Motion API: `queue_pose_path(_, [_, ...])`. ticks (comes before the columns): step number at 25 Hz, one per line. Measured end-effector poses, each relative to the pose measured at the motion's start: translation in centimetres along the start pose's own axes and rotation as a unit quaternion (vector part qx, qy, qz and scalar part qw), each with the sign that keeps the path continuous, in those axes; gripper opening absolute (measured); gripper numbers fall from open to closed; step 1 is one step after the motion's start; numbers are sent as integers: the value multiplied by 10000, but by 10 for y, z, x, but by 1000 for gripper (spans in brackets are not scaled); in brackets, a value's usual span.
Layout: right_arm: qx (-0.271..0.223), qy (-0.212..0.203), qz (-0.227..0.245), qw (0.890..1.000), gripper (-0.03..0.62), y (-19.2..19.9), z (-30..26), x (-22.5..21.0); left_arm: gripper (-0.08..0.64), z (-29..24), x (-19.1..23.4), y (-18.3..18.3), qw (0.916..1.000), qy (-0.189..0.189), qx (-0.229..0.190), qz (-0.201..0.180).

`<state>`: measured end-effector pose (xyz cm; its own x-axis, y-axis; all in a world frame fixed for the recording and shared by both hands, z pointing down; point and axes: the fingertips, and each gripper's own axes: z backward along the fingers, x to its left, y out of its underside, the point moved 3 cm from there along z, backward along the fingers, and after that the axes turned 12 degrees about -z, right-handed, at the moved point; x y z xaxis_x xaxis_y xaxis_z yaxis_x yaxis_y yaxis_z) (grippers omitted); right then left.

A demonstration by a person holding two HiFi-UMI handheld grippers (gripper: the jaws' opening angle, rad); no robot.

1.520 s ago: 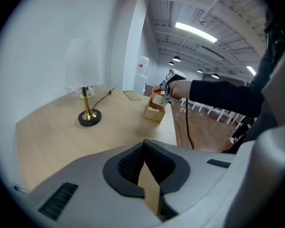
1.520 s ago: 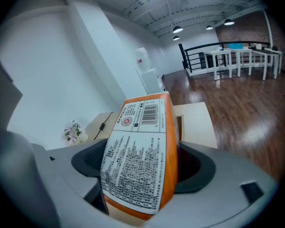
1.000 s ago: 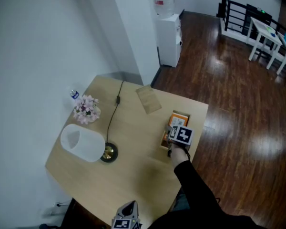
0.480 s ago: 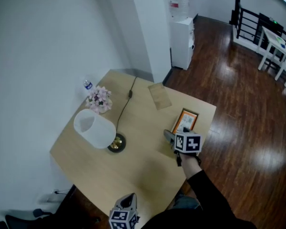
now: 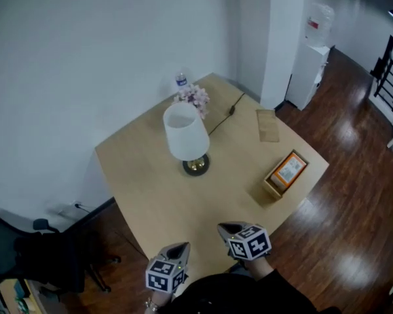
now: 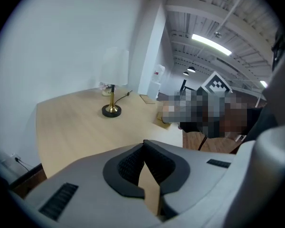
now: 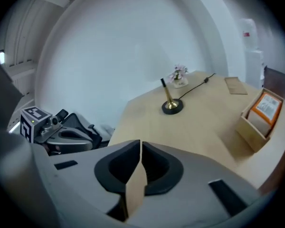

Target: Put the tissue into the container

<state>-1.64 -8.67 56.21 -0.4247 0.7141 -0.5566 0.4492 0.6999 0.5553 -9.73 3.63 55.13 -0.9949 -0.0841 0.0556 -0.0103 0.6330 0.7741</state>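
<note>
An open wooden box (image 5: 277, 178) stands near the table's right edge with an orange and white tissue packet (image 5: 289, 168) lying in it; the right gripper view shows the same box (image 7: 256, 122) and packet (image 7: 267, 106) at far right. My right gripper (image 5: 224, 227) hovers over the table's near edge, well short of the box, jaws shut with nothing between them (image 7: 140, 145). My left gripper (image 5: 181, 246) hangs beside it at the near edge, also shut and empty (image 6: 143, 144).
A lamp with a white shade (image 5: 185, 133) and a brass base (image 5: 196, 166) stands mid-table, its cord running to the back. Pink flowers (image 5: 195, 96) and a small bottle (image 5: 181, 80) sit at the far corner. A flat brown sheet (image 5: 268, 124) lies behind the box. An office chair (image 5: 26, 254) stands at left.
My right gripper has drawn back from the wooden box to the table's near edge. The packet stays in the box. The head view has pulled back and swung left.
</note>
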Motion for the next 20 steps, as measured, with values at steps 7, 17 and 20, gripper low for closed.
queue_pose_path(7, [440,-252,474,9976,-17,27,-20,39,-8,20,9,35,9994,-112,86,323])
queue_pose_path(17, [546,-201,590,9966,-17,40,-22,59,-8,32,14,43,9995,-99,-12,294])
queue_pose_path(20, [563,-152,563,9967,-17,44,-21,58,-8,31,13,42,9996,-27,-24,266])
